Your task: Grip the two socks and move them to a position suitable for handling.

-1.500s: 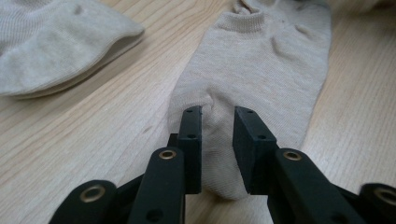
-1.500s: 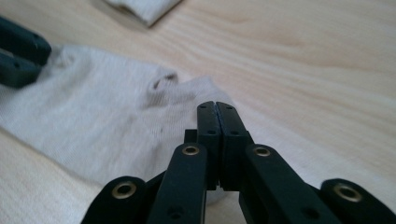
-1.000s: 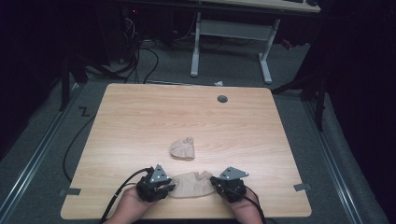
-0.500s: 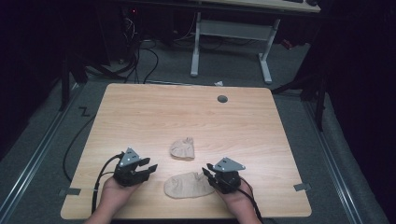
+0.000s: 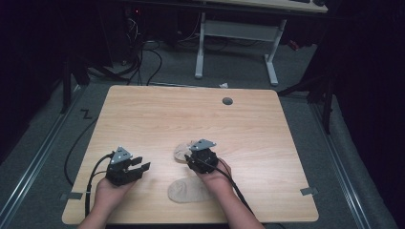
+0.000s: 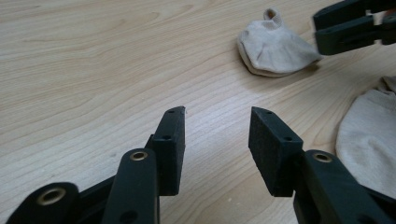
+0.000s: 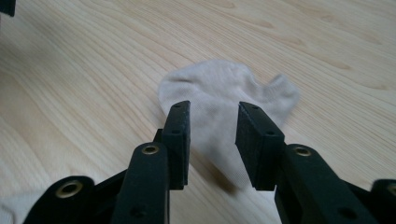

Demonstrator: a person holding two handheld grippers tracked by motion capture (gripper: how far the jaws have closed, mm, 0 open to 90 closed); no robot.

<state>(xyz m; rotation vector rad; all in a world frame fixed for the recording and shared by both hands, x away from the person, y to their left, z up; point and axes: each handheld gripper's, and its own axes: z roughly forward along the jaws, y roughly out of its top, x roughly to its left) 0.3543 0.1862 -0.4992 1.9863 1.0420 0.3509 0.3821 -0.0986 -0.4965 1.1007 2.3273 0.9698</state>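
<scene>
Far sock (image 7: 224, 100) on table (image 5: 143, 114), right hand-held gripper (image 7: 212, 135) over it, jaws just opening, empty; left hand-held gripper (image 6: 215, 144) likewise.

The desk (image 5: 143, 109) was lit evenly from above in the high view, while the floor and the room around it were left in near darkness. No glare was seen on the wood, and shadows there were soft and short. In both gripper views the light was brighter and warmer; the near jaws were rendered slightly soft, and a dark shadow was cast under the folded sock (image 7: 224, 98).
</scene>
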